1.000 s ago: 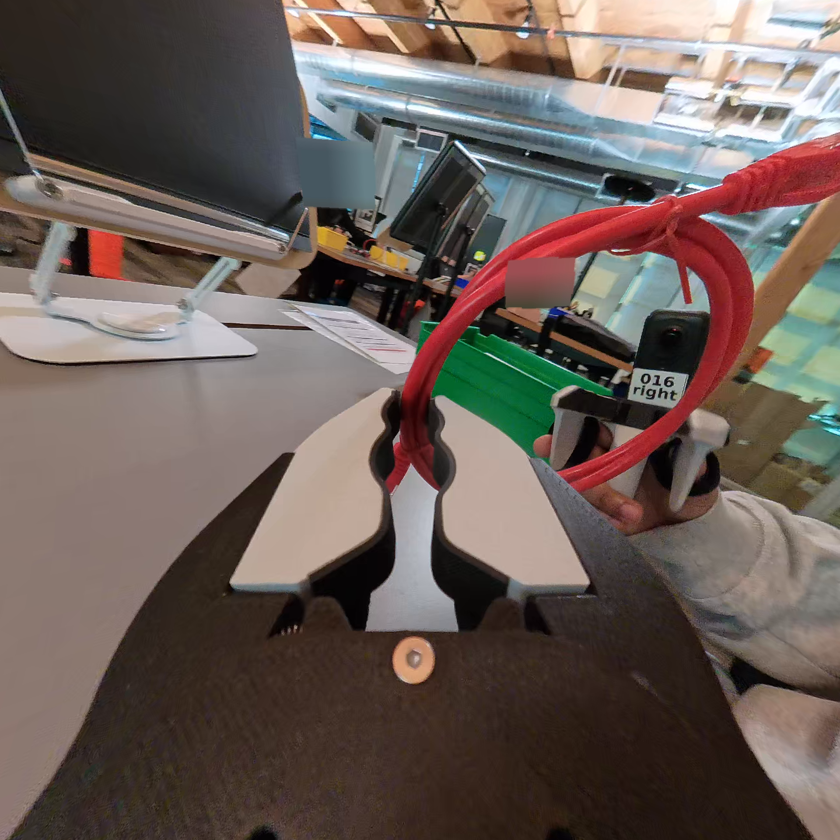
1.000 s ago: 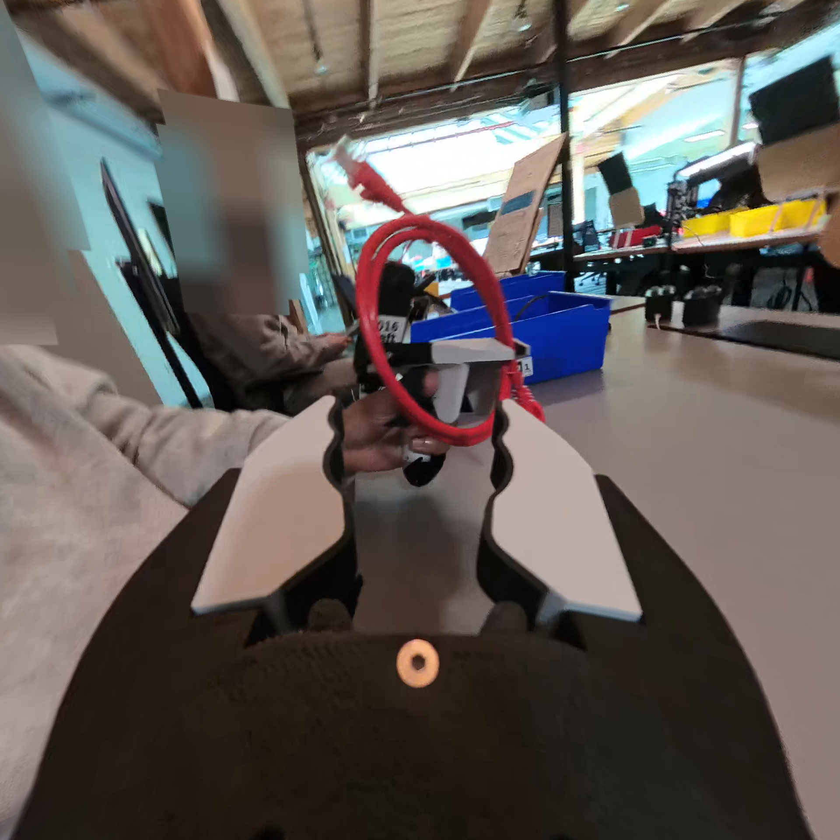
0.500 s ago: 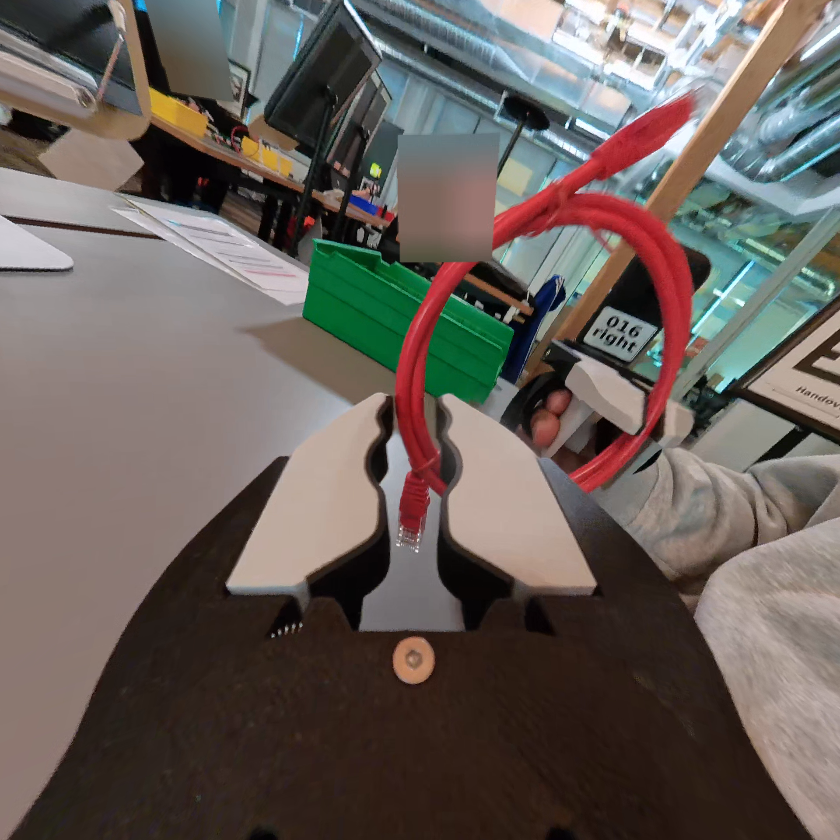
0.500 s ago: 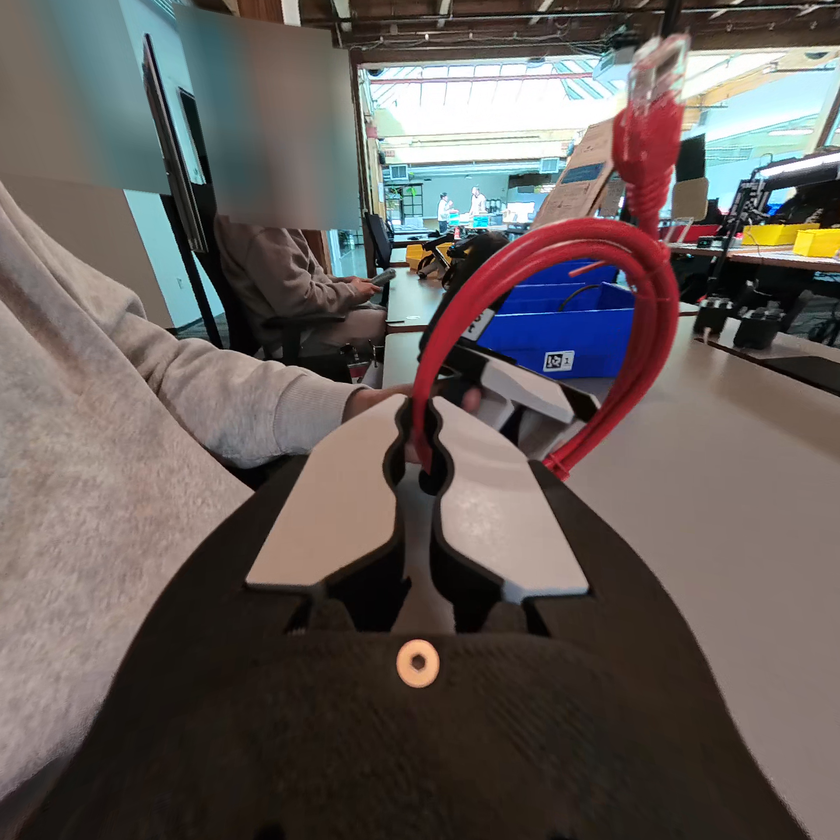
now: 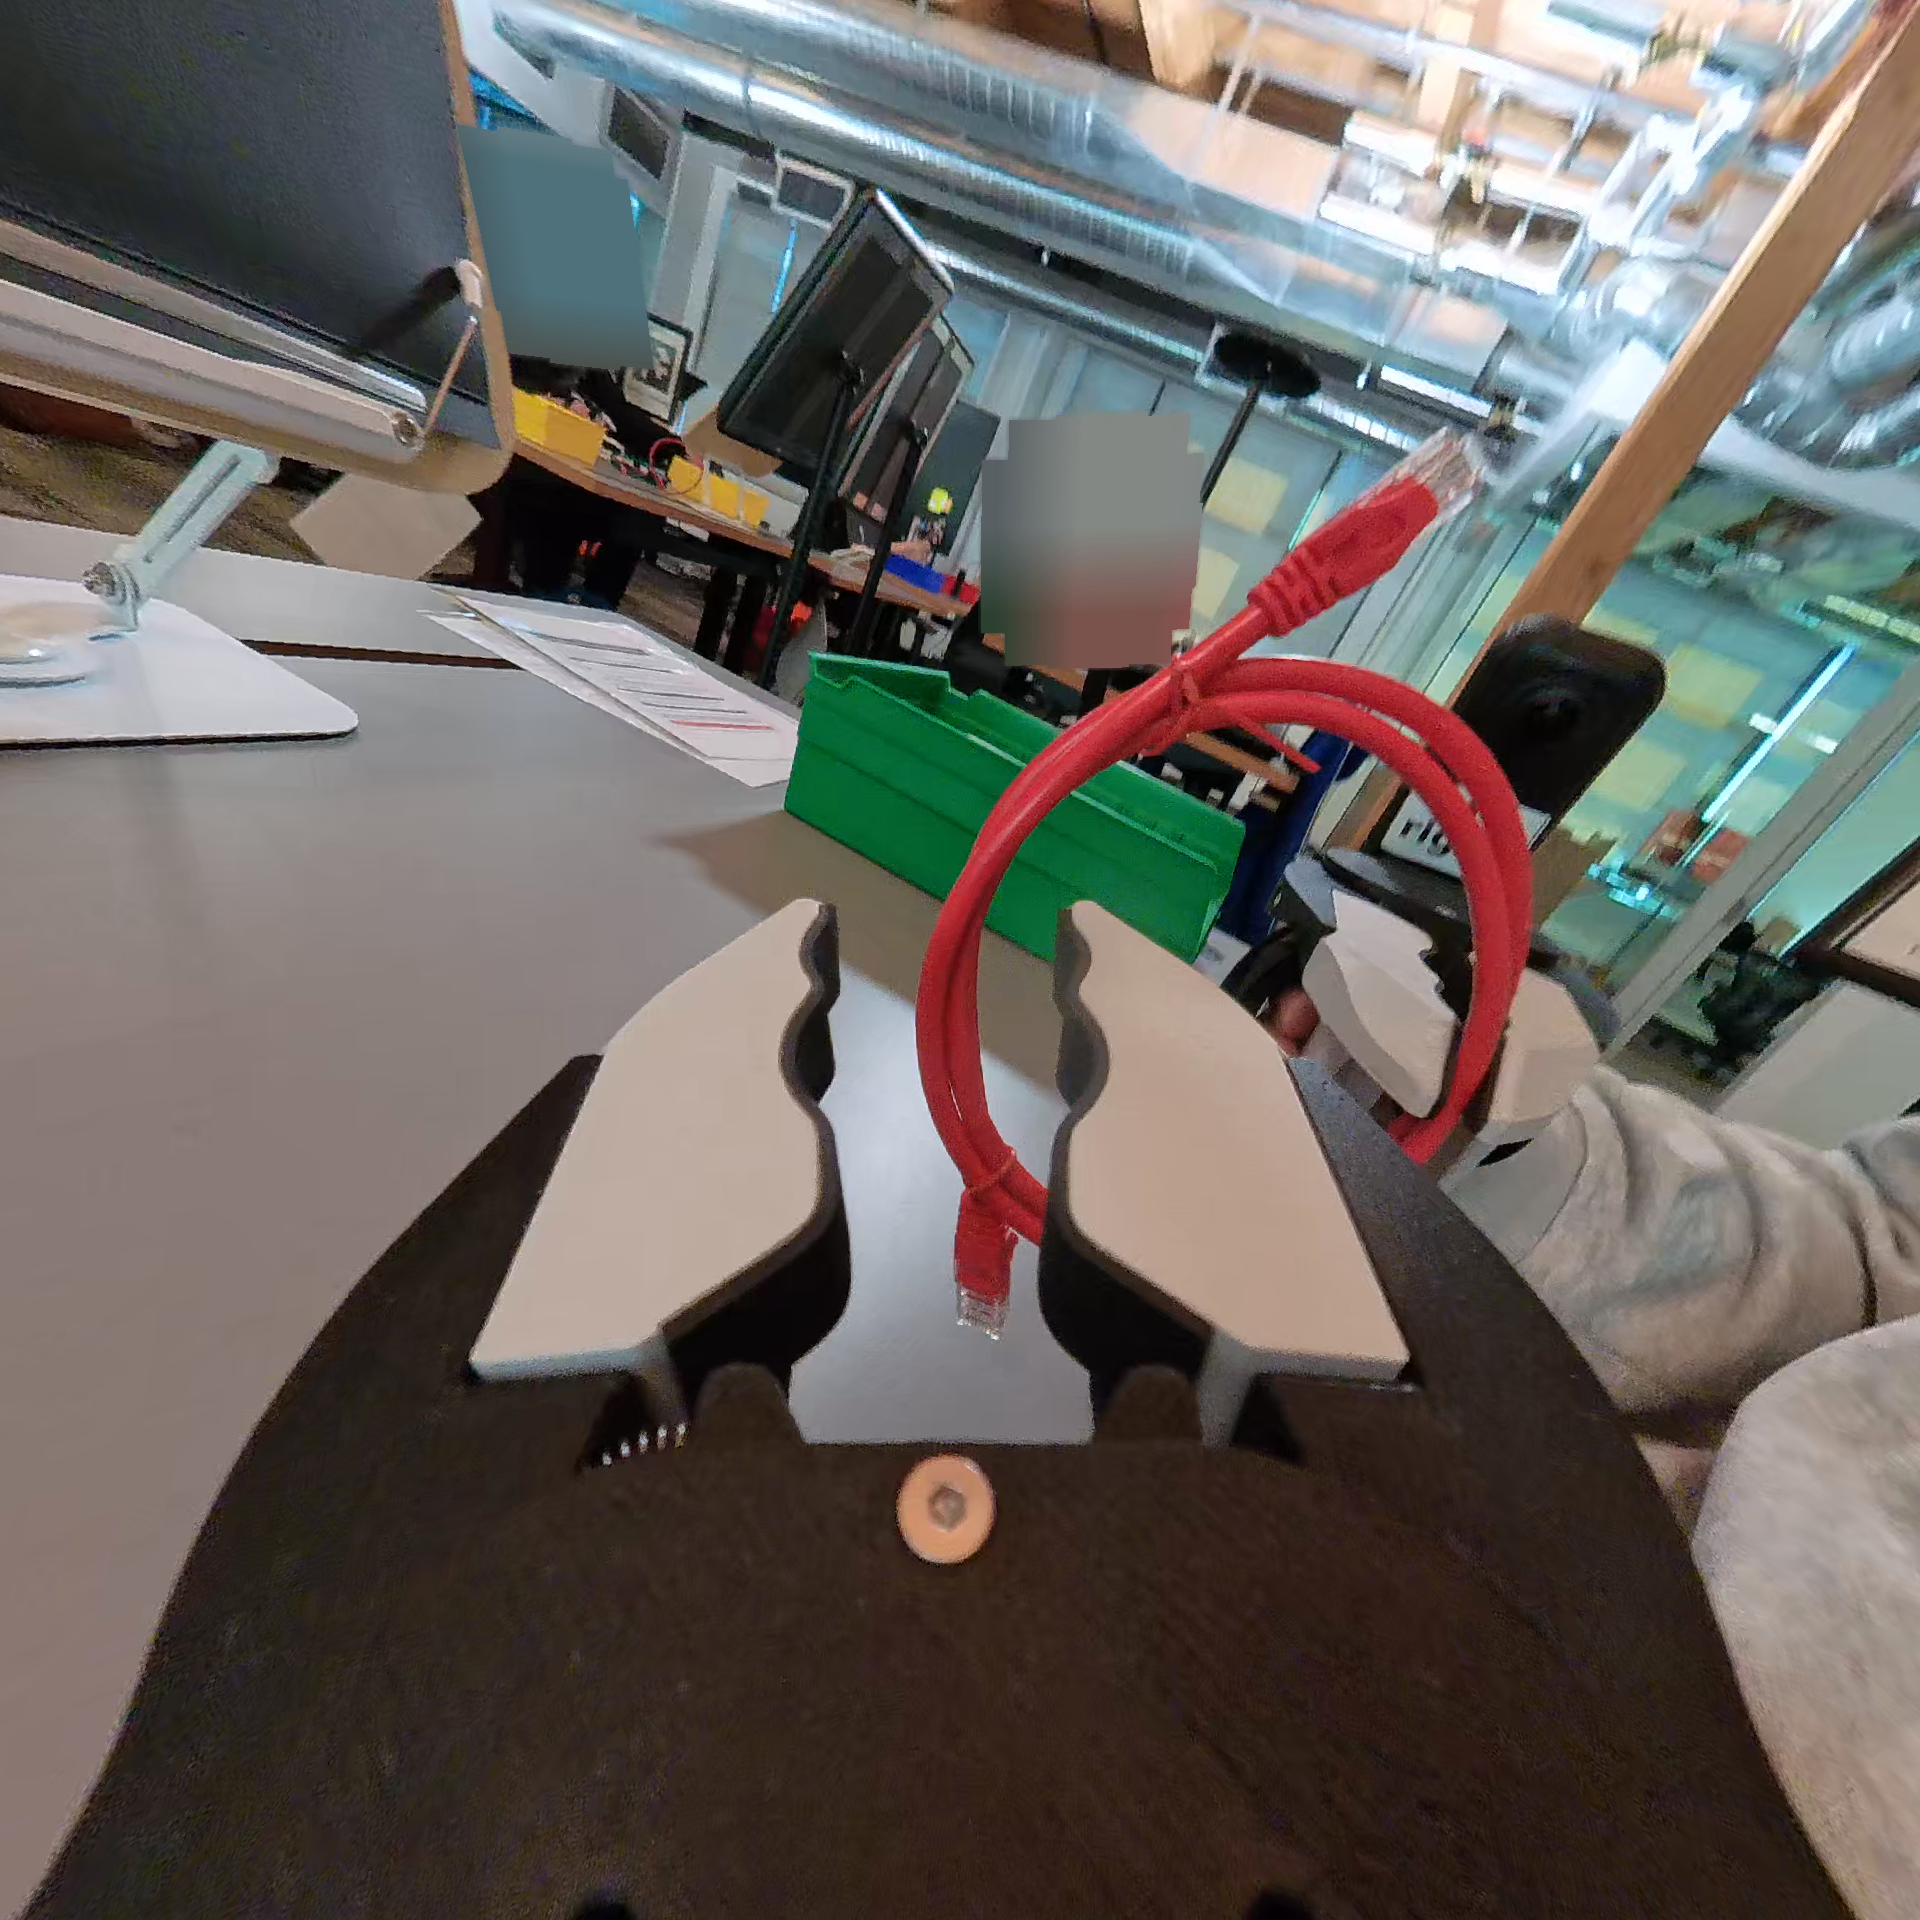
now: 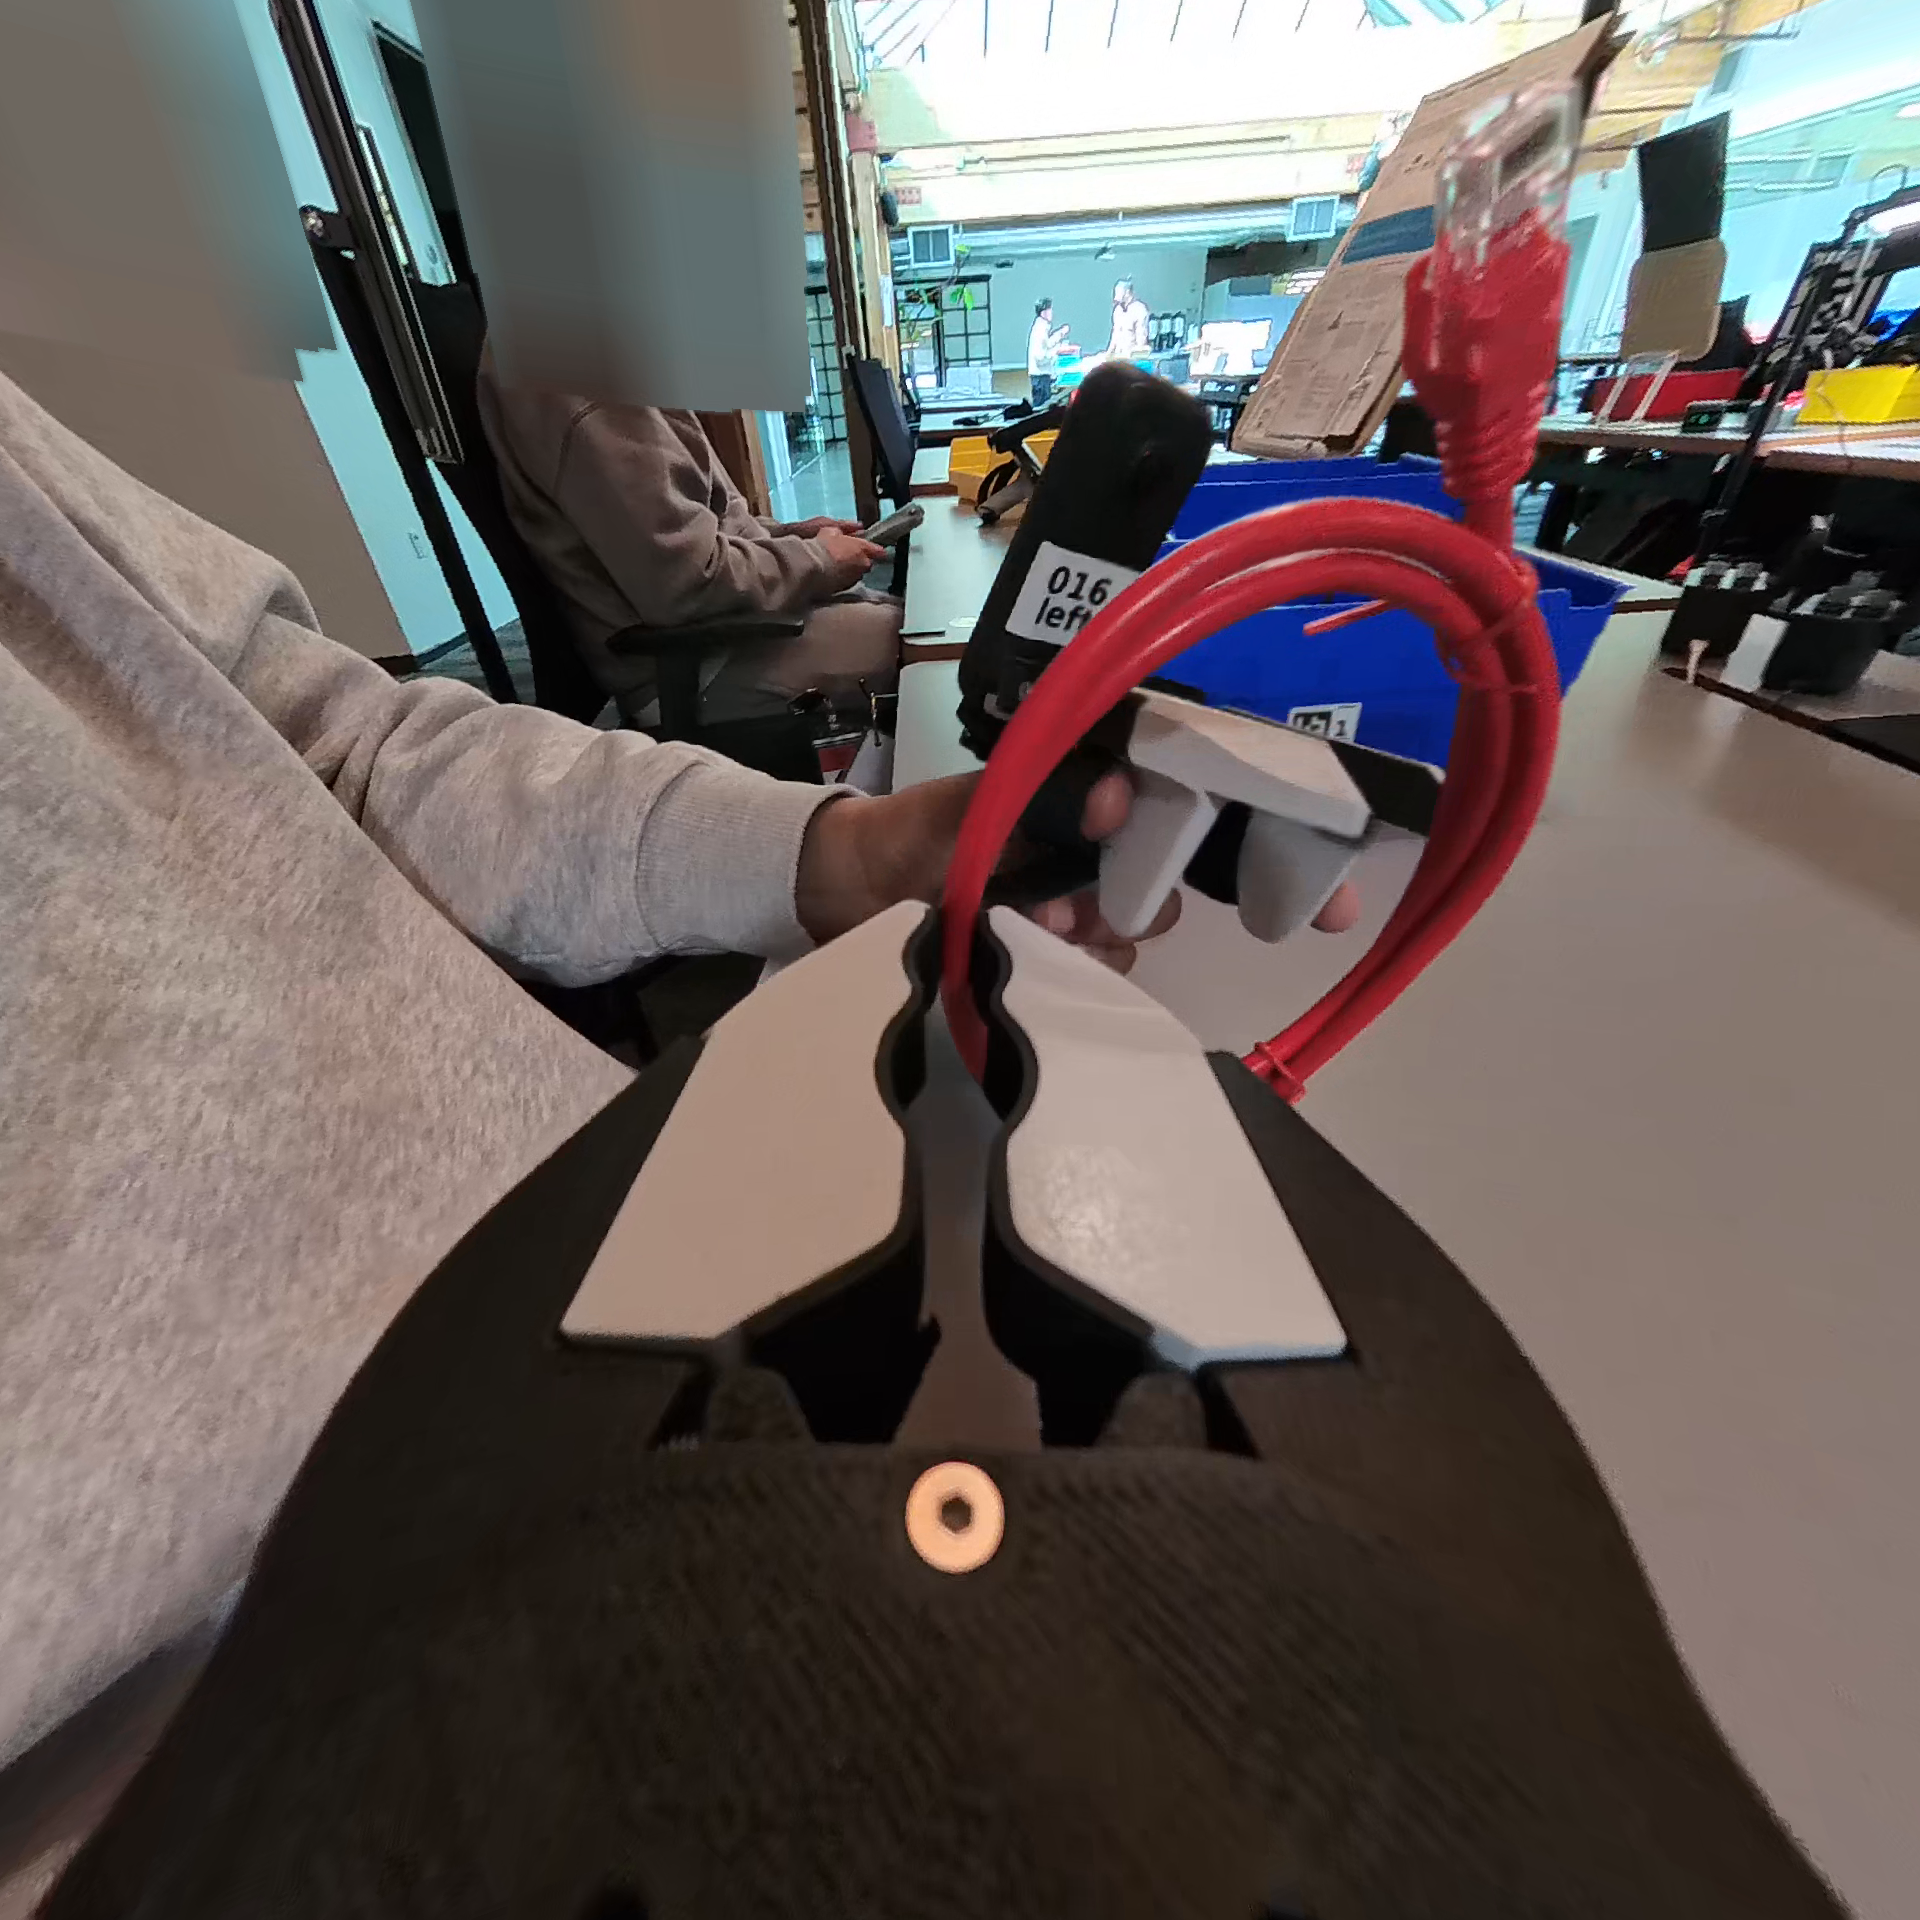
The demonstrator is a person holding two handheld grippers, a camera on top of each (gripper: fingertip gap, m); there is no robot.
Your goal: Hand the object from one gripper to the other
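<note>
The red cable (image 5: 1226,894), a coiled network lead tied w/ thin ties, hangs in the air above the grey table (image 5: 312,935), btwn the two tools. Right gripper (image 6: 961,945) is closed tight on one side of the coil, strands pinched right at the tips, rest of the loop standing up and to the right w/ one clear plug (image 6: 1507,156) at the top. Left gripper (image 5: 940,935) is spread wide and grips nothing: the near side of the coil passes through the gap close to its right finger (image 5: 1195,1143), w/ the second plug (image 5: 982,1273) dangling loose btwn the fingers. Can't tell if the cable touches that finger. So the hand-over looks basically made, right side carrying it alone. Handling, as a guess: light, springy, jacket a bit slick, so the loop will swing and twist around a single pinch point. Best hold is across both strands near a tie, where they're bundled, not on the plugs, whose clips probably snap easily. Green bin (image 5: 997,821) sits far right on the table, well apart.
</note>
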